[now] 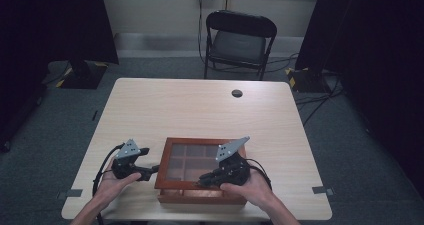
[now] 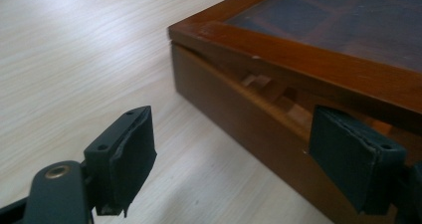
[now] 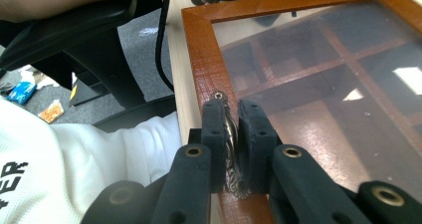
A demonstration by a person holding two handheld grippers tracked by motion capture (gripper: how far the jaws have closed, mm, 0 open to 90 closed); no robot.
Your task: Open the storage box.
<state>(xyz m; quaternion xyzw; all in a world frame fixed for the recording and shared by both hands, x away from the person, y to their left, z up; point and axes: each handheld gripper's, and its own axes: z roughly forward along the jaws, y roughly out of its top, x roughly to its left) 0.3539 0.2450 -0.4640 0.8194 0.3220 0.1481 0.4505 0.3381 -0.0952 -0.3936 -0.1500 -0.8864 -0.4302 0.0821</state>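
A brown wooden box [image 1: 167, 182] with a glass-paned lid [image 3: 199, 59] stands at the table's near edge; compartments show through the pane. My right gripper [image 3: 231, 109] is shut on a small metal handle [image 3: 230, 129] on the lid's front frame, and it sits over the box's front edge [image 1: 202, 181]. The lid [image 2: 298, 55] stands slightly raised, with a gap above the base. My left gripper [image 2: 239, 159] is open at the box's left side [image 1: 150, 171]. One of its pads [image 2: 353, 164] is close to the wall under the lid, the other hangs over bare table.
The box rests on a light wooden table [image 1: 200, 110] with a round cable hole [image 1: 237, 93] at the back. A black folding chair [image 1: 239, 40] stands beyond the far edge. The person's white shirt [image 3: 74, 174] is close behind my right gripper.
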